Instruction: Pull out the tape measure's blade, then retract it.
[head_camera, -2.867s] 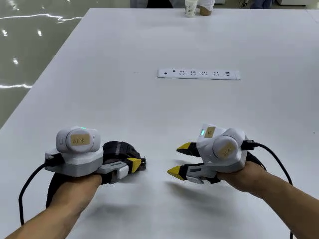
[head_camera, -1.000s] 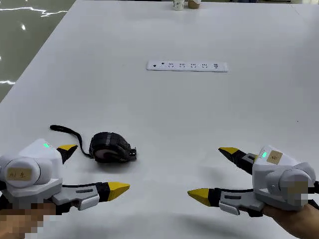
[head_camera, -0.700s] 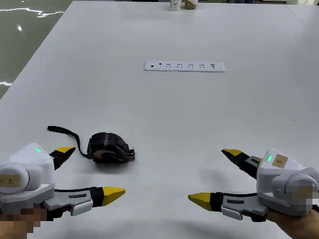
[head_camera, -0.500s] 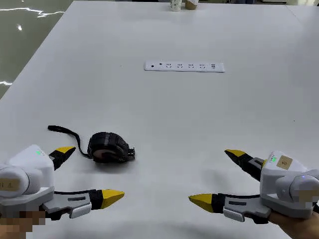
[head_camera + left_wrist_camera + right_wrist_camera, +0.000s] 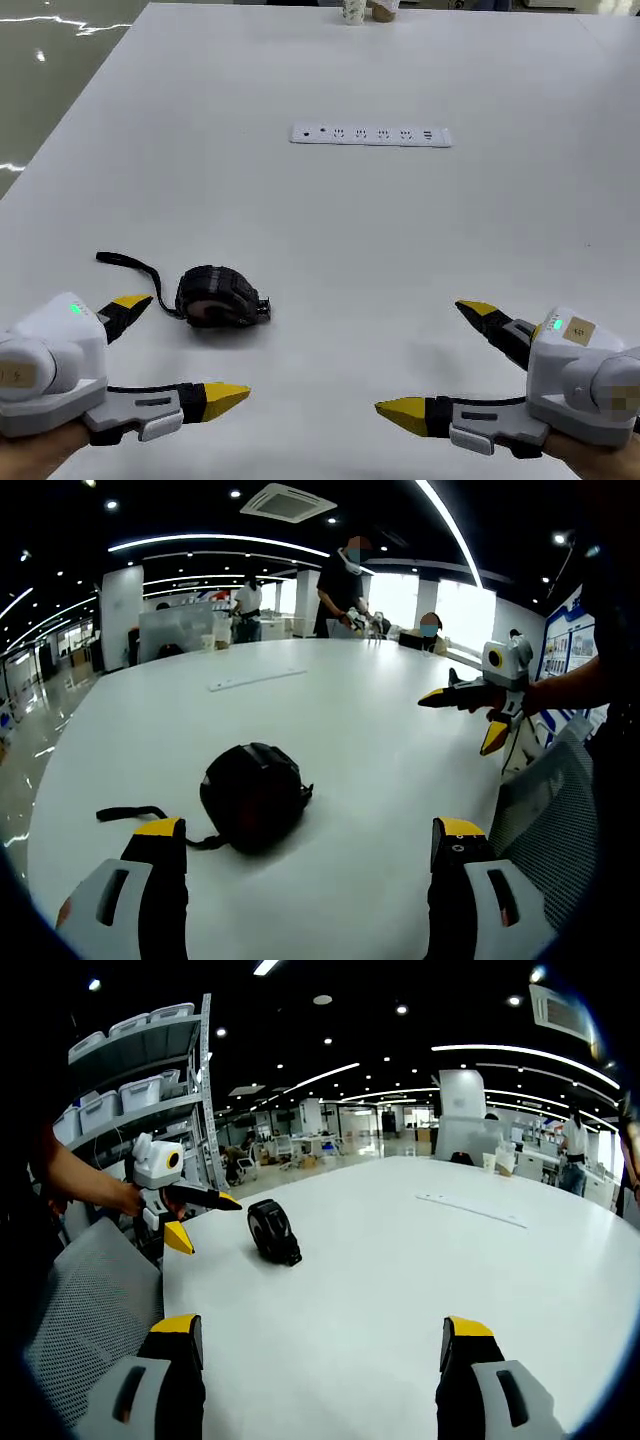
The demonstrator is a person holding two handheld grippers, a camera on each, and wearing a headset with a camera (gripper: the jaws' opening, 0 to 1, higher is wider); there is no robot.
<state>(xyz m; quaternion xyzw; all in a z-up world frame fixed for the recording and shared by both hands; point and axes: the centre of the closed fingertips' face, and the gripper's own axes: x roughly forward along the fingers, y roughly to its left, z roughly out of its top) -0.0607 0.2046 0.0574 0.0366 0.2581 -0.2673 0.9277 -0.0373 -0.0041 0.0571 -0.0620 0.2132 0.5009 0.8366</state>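
A black tape measure (image 5: pixel 214 296) lies on the white table (image 5: pixel 330 230), its blade wound in and a black strap (image 5: pixel 130 265) trailing to its left. My left gripper (image 5: pixel 178 348) is open at the near left, just short of the tape measure (image 5: pixel 252 795), which sits ahead between its jaws in the left gripper view. My right gripper (image 5: pixel 440 360) is open at the near right with nothing between its fingers. From the right gripper view the tape measure (image 5: pixel 273 1230) rests farther off, beside the left gripper (image 5: pixel 200 1217).
A white power strip (image 5: pixel 371 135) lies across the middle of the table. Paper cups (image 5: pixel 365 10) stand at the far edge. A mesh chair back (image 5: pixel 555 820) is close to the near table edge. People stand beyond the far end (image 5: pixel 345 580).
The left gripper has let go of the tape measure, which now lies free on the table. Both grippers have drawn back toward the near edge and stand wide open.
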